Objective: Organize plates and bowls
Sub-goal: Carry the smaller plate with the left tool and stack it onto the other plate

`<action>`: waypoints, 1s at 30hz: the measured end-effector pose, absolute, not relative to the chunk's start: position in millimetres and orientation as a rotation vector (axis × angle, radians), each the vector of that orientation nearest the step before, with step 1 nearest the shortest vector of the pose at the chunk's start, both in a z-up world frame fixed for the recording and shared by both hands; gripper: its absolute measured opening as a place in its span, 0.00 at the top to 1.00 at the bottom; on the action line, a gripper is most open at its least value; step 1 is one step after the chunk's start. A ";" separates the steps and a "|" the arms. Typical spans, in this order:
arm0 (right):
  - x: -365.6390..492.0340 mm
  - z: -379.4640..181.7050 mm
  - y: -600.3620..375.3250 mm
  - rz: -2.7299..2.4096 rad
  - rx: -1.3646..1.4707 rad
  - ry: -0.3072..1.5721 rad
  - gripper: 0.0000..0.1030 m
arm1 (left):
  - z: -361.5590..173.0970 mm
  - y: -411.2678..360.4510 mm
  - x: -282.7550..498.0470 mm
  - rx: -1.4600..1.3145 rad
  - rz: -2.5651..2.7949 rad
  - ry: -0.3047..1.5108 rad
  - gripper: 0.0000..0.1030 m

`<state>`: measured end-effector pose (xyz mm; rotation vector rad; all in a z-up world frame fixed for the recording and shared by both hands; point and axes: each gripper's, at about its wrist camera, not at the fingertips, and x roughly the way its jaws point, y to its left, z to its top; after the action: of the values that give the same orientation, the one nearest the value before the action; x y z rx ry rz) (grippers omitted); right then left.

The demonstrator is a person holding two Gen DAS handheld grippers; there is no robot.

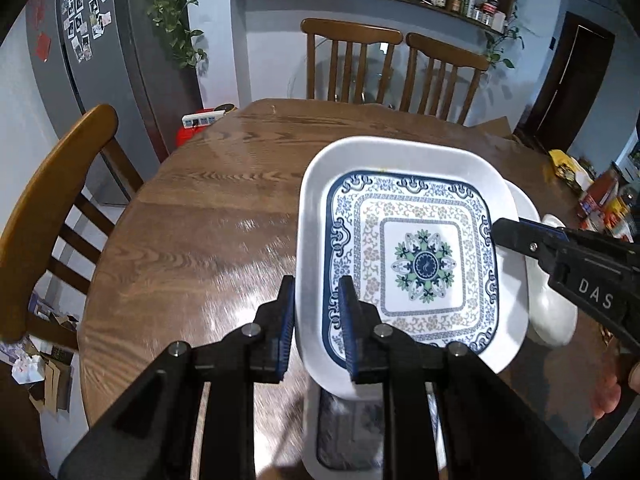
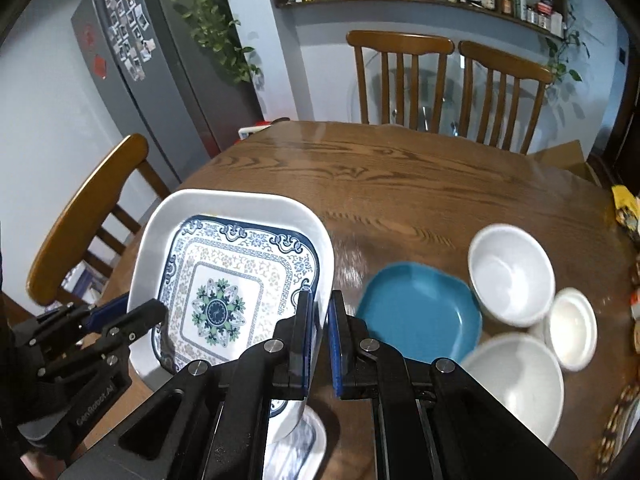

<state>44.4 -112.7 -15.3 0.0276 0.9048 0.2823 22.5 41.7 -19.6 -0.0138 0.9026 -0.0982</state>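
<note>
A white square plate with a blue floral pattern is held above the wooden table. My left gripper is shut on its left rim. My right gripper is shut on its right rim; the plate also shows in the right wrist view. A second patterned plate lies on the table right below it, also seen in the right wrist view. A teal plate and three white bowls, one upright at the back, a small one and a large one, lie to the right.
Wooden chairs stand at the far side and the left of the table. A grey fridge is at the back left. Packets and clutter lie at the table's right edge.
</note>
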 end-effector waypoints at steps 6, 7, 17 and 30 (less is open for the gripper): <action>6.5 -19.0 -128.5 0.282 0.031 0.908 0.91 | -28.4 31.0 -5.4 -0.009 -0.117 0.922 0.82; 1.3 -20.3 -130.0 0.283 0.033 0.911 0.91 | -31.5 28.4 -9.5 -0.006 -0.118 0.930 0.82; -19.5 -52.0 -130.0 0.319 0.028 0.989 0.91 | -61.8 28.6 -35.1 -0.013 -0.082 1.006 0.82; -17.2 -90.3 -107.7 0.364 0.004 1.071 0.91 | -98.7 45.7 -42.7 -0.025 -0.025 1.081 0.82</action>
<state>-17.2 -107.7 -90.3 0.0042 1.0712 0.3636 -42.7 45.7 -98.7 -0.0248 1.0814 -0.0251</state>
